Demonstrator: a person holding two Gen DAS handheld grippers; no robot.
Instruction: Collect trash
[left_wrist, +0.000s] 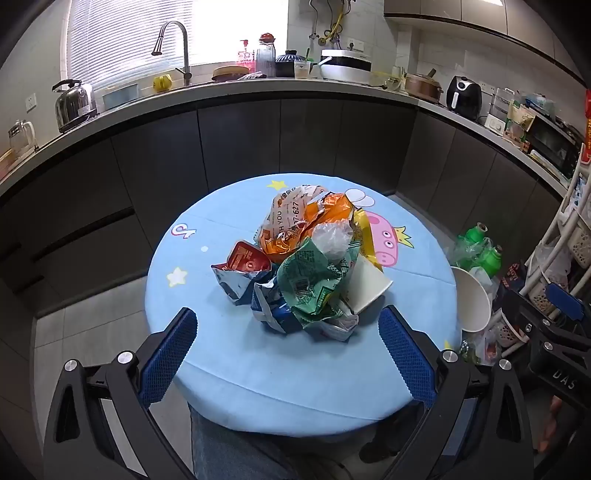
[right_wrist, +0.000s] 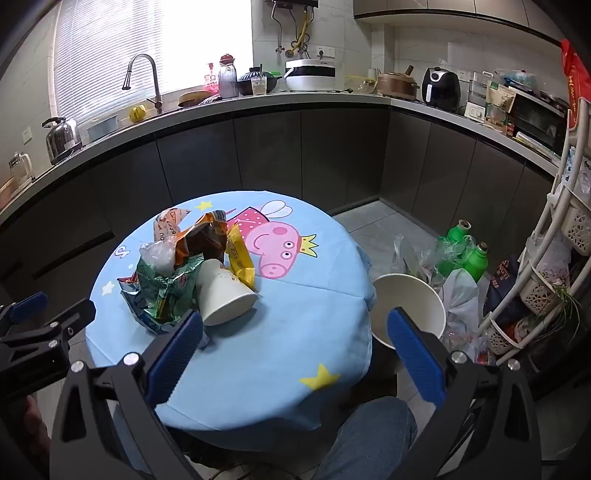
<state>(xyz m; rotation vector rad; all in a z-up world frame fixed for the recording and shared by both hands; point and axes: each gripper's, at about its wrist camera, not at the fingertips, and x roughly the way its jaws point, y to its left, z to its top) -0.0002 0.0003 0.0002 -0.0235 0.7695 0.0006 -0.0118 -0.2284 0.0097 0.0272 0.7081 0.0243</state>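
A heap of trash (left_wrist: 306, 258) lies on the round blue table (left_wrist: 229, 362): crumpled green (left_wrist: 310, 284), orange (left_wrist: 295, 229) and blue wrappers, clear plastic and a tipped white paper cup (left_wrist: 367, 286). The heap also shows in the right wrist view (right_wrist: 177, 266), with the cup (right_wrist: 223, 299) on its side. A white paper bucket (right_wrist: 408, 306) stands beside the table's right edge; it shows in the left wrist view (left_wrist: 474, 299) too. My left gripper (left_wrist: 288, 332) is open and empty, just short of the heap. My right gripper (right_wrist: 295, 332) is open and empty over the table's near right part.
Green bottles (right_wrist: 465, 251) and plastic bags sit on the floor to the right. A white wire rack (right_wrist: 554, 258) with baskets stands at far right. Dark cabinets and a cluttered counter (right_wrist: 295, 99) run behind. The person's jeans-clad legs (right_wrist: 369, 435) are under the table's near edge.
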